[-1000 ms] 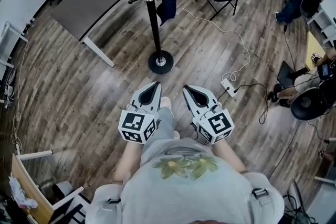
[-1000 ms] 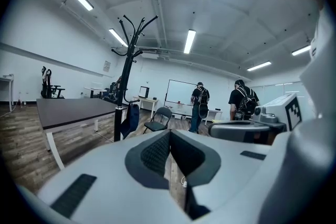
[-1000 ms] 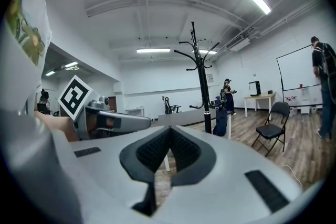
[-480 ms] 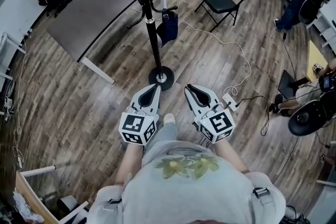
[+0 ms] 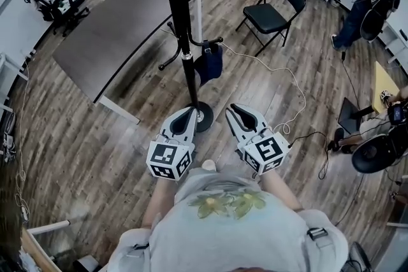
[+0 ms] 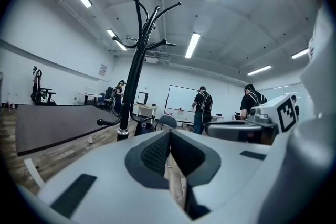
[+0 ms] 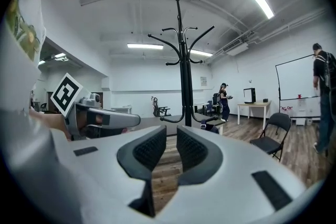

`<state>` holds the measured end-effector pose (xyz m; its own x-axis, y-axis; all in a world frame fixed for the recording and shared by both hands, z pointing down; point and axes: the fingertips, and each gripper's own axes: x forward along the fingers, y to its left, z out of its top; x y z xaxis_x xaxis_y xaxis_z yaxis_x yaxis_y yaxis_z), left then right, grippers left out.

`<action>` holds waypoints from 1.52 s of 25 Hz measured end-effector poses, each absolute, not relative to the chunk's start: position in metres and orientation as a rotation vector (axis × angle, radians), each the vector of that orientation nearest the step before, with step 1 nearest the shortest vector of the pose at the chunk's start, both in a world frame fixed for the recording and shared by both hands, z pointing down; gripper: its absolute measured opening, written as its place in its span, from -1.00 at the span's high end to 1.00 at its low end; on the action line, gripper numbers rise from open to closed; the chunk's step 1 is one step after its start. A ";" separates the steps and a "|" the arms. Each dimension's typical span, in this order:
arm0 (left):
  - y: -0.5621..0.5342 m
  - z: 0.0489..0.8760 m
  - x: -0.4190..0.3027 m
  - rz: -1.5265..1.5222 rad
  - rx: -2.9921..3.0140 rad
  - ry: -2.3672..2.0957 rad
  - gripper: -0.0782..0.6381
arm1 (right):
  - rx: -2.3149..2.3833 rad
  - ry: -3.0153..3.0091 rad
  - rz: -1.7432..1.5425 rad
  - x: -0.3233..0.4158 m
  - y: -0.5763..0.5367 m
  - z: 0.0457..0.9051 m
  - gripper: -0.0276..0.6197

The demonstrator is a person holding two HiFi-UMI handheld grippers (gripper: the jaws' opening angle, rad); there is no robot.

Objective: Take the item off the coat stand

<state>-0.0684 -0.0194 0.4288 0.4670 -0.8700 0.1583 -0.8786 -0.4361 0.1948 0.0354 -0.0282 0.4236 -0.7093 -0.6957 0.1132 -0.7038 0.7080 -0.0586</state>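
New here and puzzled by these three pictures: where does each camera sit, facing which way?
Head view: on the person's head, steeply down at the coat stand; shows torso, left gripper, right gripper.
Left gripper view: rides that gripper, looking along its shut jaws at the stand.
Right gripper view: rides that gripper, along its empty, opening jaws at the stand.
Shared: both gripper views show the stand and the other gripper.

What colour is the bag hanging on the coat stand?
Dark navy blue bag; clearest in the head view.

Dark blue bag (image 5: 209,64) hangs low on the black coat stand (image 5: 181,28).
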 end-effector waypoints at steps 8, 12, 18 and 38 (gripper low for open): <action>-0.045 0.438 -0.081 0.050 2.454 -1.476 0.74 | 1.195 -2.785 0.152 0.030 -0.064 0.428 0.54; -0.053 0.448 -0.082 0.049 2.438 -1.468 0.74 | 1.211 -2.770 0.148 0.034 -0.078 0.432 0.47; -0.066 0.449 -0.074 0.064 2.455 -1.441 0.74 | 1.218 -2.760 0.163 0.037 -0.101 0.436 0.43; -0.157 0.458 -0.079 0.187 2.527 -1.387 0.74 | 1.223 -2.690 0.280 0.024 -0.228 0.486 0.30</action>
<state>-0.0789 -0.1567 0.4577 0.5382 -0.8104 0.2314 -0.8428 -0.5147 0.1577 0.0245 -0.2283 0.4863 -0.6481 -0.7249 0.2333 -0.7574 0.6455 -0.0984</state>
